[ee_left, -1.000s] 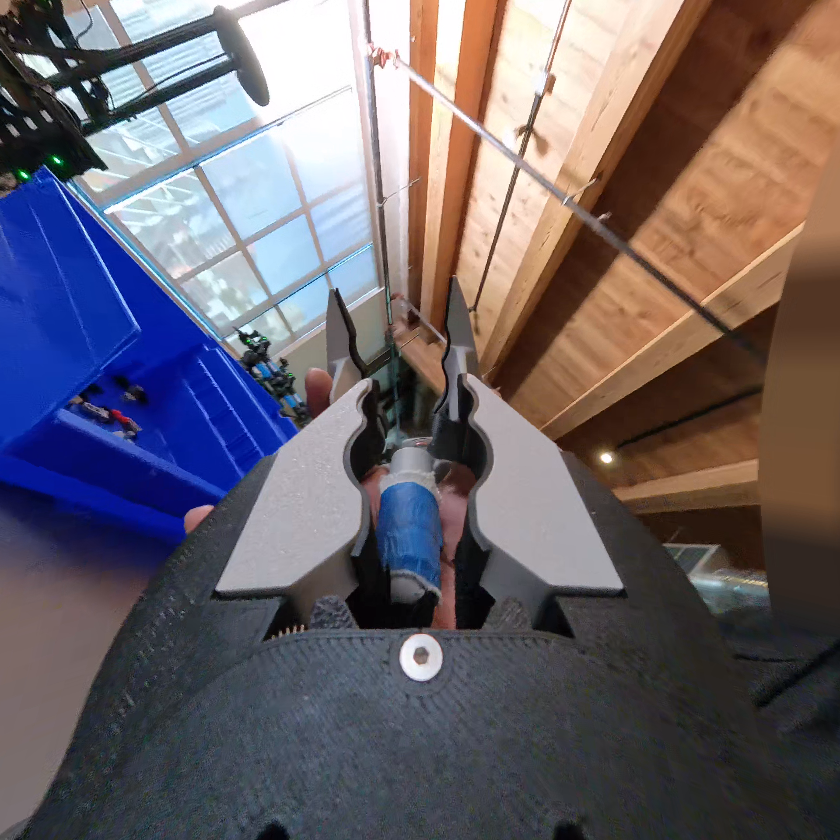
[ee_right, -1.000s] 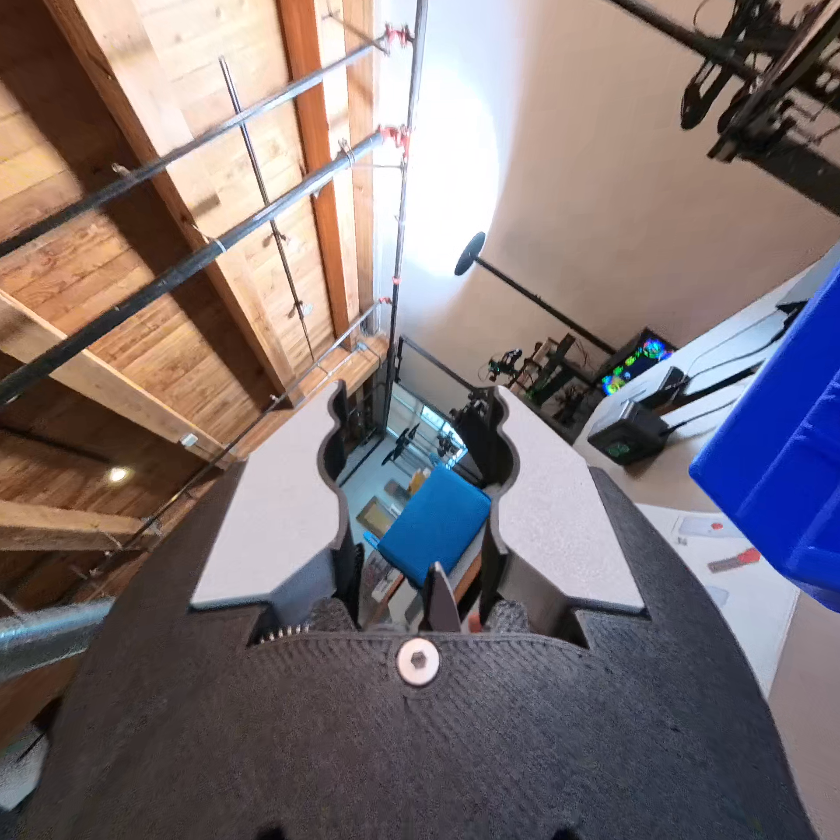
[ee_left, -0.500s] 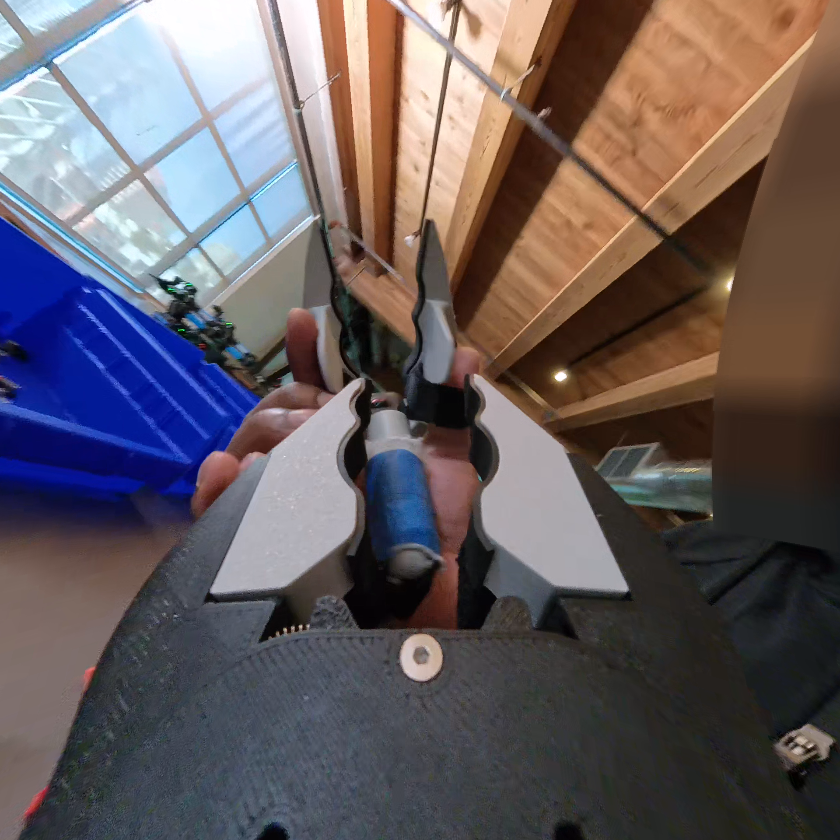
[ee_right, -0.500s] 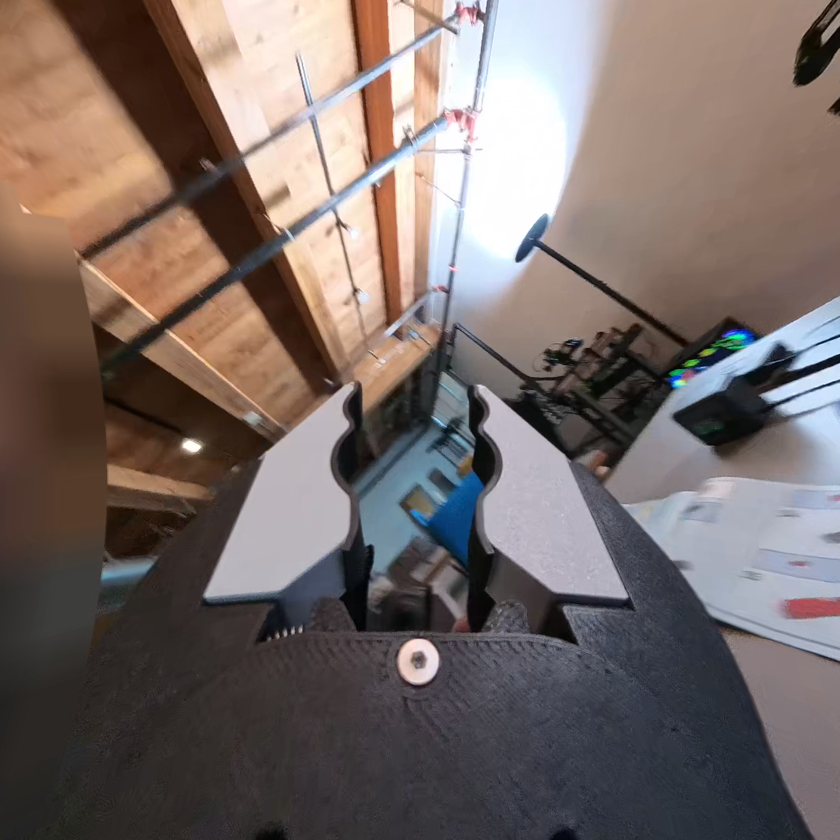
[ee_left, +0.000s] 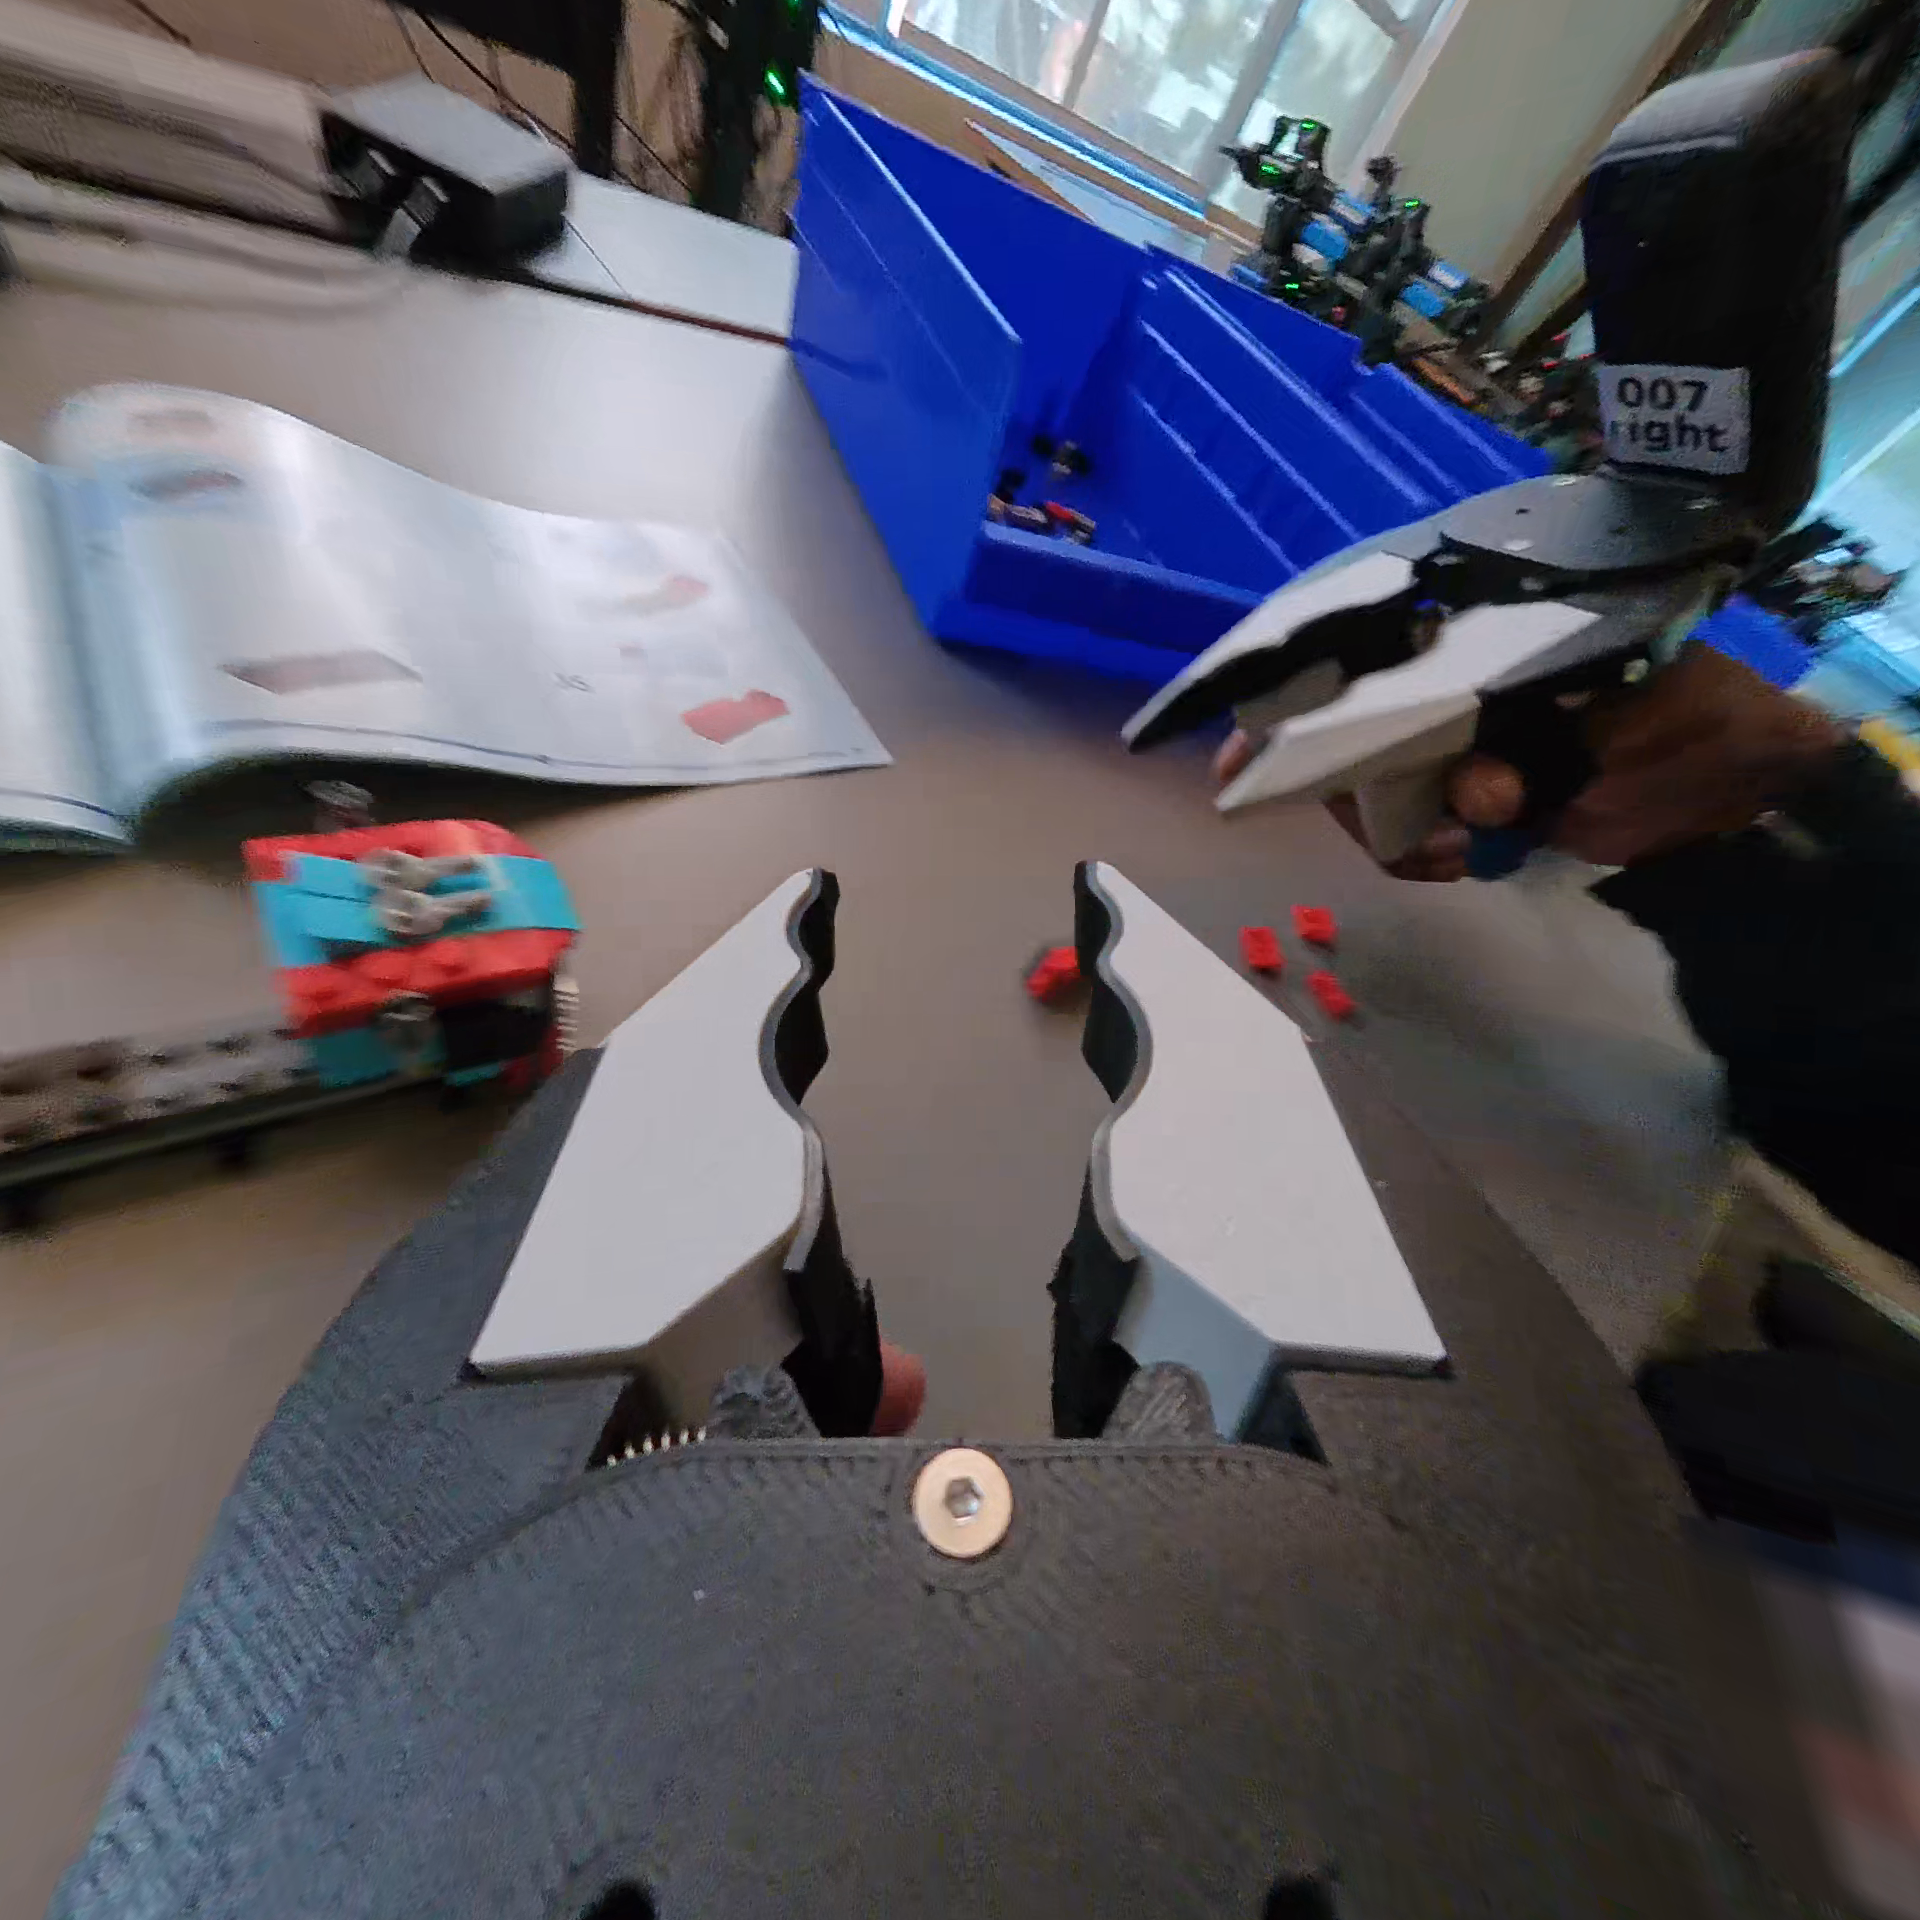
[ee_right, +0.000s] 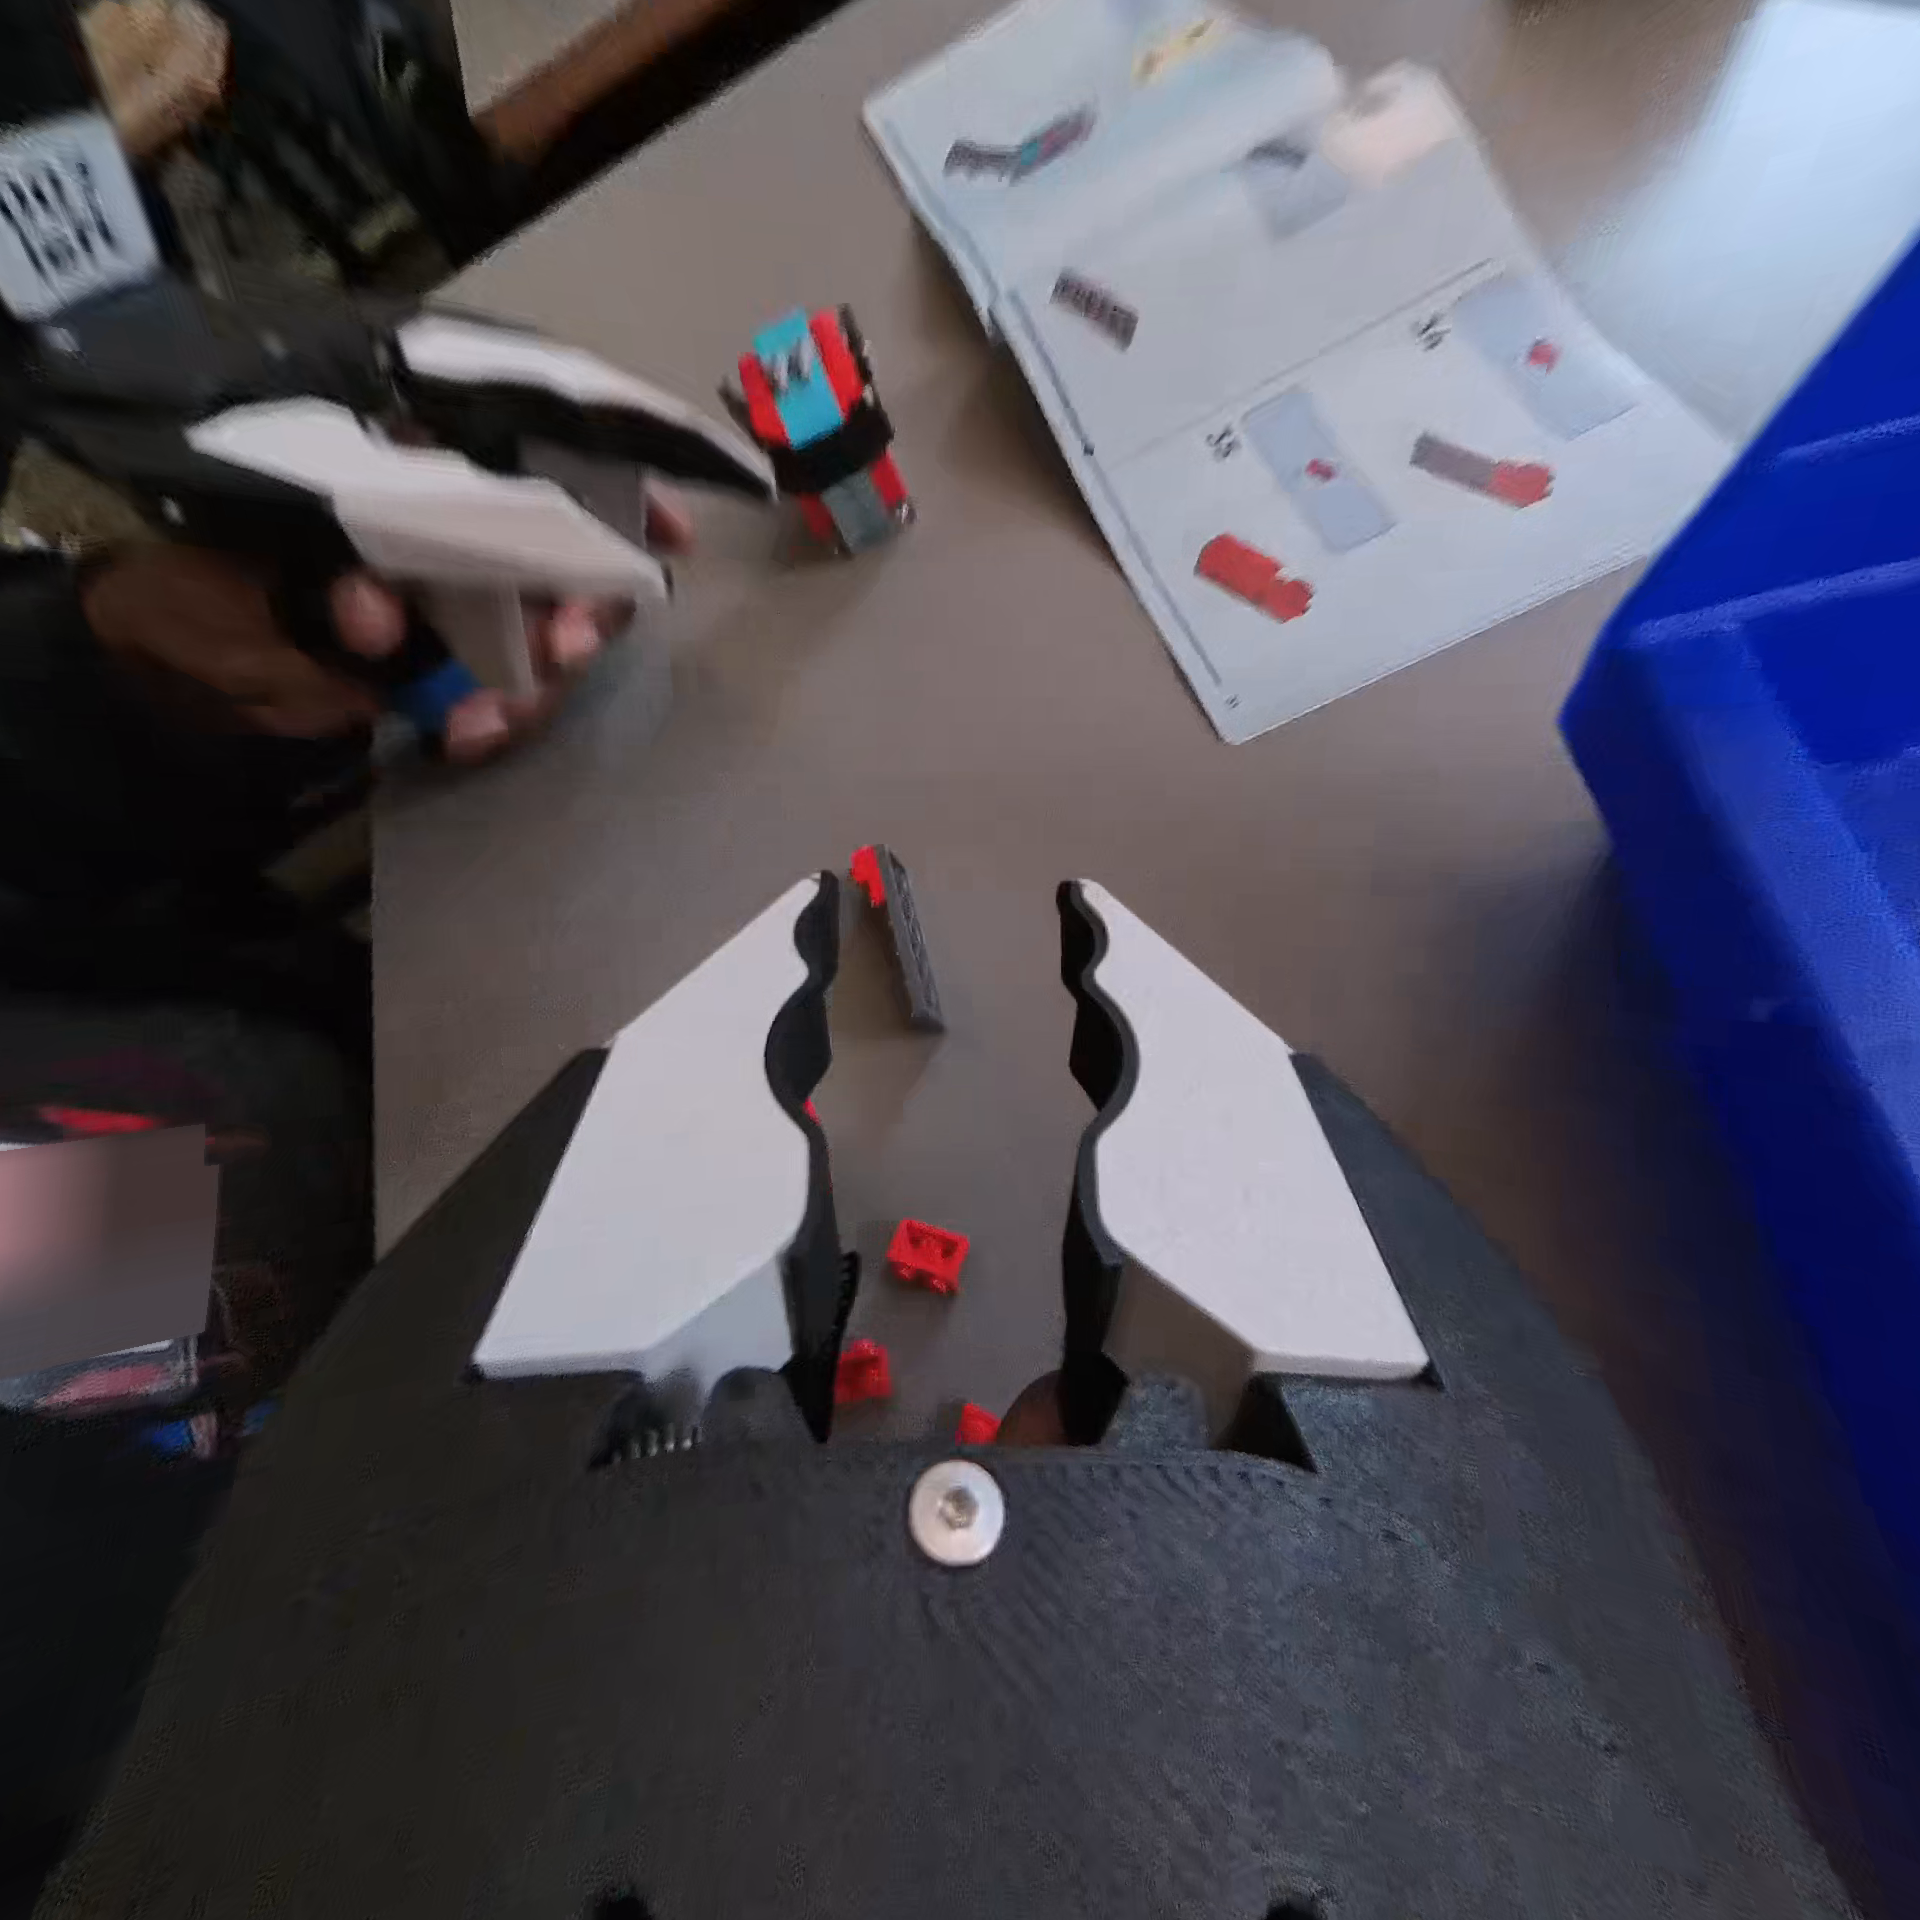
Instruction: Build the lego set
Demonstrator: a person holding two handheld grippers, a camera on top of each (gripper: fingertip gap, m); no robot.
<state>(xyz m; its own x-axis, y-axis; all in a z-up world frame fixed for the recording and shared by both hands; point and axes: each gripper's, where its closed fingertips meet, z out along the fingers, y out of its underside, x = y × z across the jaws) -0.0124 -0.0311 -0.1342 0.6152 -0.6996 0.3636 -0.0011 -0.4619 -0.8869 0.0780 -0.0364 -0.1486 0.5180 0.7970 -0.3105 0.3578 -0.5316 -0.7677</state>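
A part-built red, teal and grey lego model stands on the grey table, left of my left gripper, which is open and empty above the table. It also shows in the right wrist view. Several small red bricks lie just right of the left gripper's tips. My right gripper is open and empty above a dark grey plate and loose red bricks. The right gripper also shows in the left wrist view, held by a hand. The left gripper shows in the right wrist view.
An open instruction booklet lies at the back left; it also shows in the right wrist view. A blue parts bin with small pieces stands at the back, on the right in the right wrist view. A black box sits far left.
Both grippers have swung down from pointing at the ceiling to facing the table. Both jaws have opened wider. The views now show the model, bricks and booklet.
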